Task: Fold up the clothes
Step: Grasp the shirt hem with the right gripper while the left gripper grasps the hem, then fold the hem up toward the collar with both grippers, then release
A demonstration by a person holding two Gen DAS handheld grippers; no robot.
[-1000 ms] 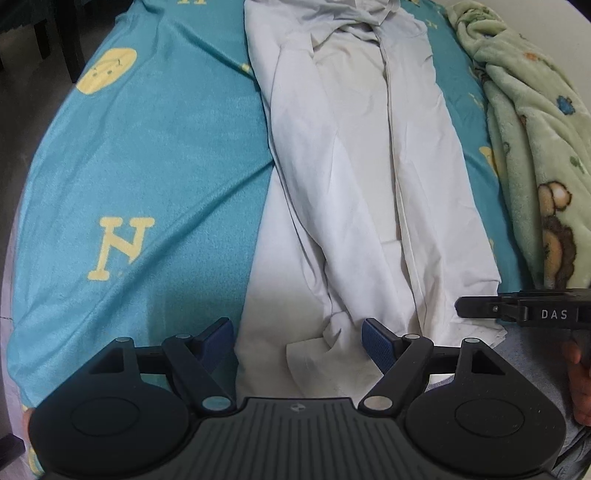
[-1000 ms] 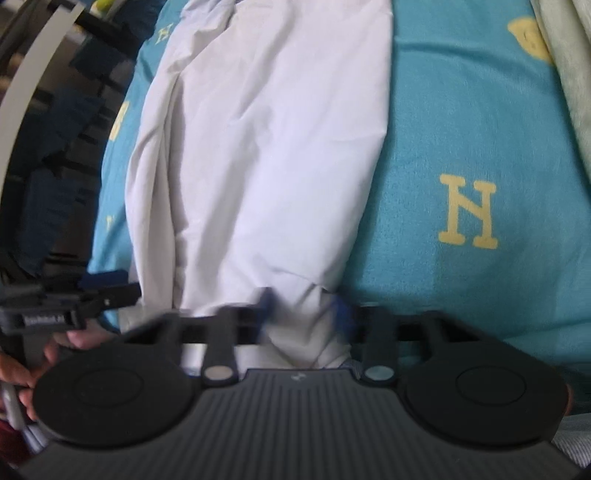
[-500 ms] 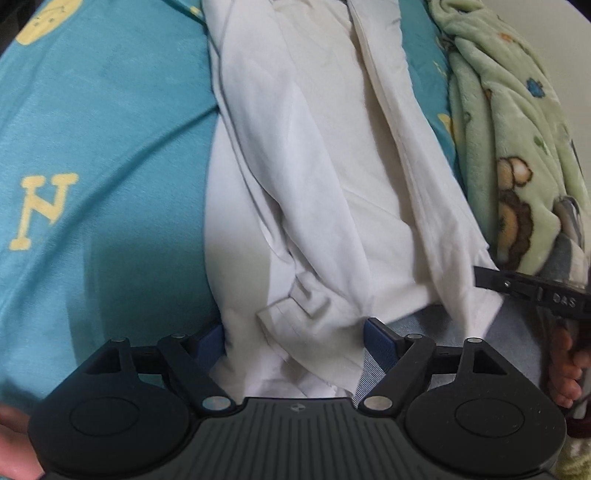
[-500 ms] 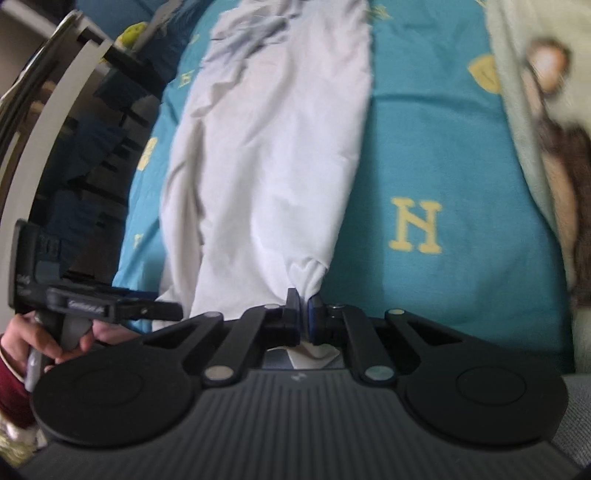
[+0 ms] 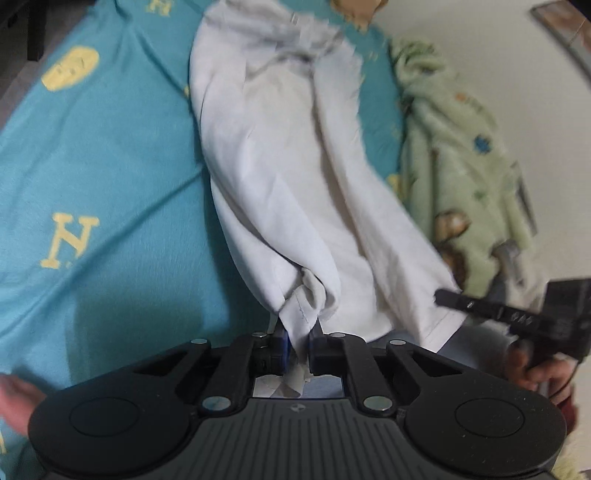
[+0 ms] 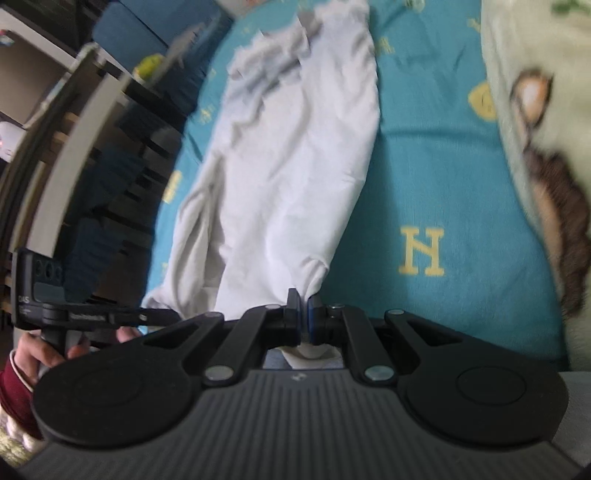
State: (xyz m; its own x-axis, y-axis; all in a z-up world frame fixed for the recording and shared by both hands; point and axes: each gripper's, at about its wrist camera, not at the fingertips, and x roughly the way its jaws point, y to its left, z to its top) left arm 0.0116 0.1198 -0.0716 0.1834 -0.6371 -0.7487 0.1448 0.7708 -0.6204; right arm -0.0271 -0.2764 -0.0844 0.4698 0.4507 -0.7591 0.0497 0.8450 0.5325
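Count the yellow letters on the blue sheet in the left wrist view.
2 clear ones: a large letter on the sheet left of the white garment, and a smaller one at the top edge. More may lie hidden under the garment or blurred.

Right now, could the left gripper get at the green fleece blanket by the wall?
Probably not as things stand. The left gripper, whose jaws have just been closing, is clamped on the white garment, and the right gripper and the garment lie between it and the green blanket.

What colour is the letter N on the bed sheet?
Yellow, on a teal bed sheet. The letter shows best in the right wrist view.
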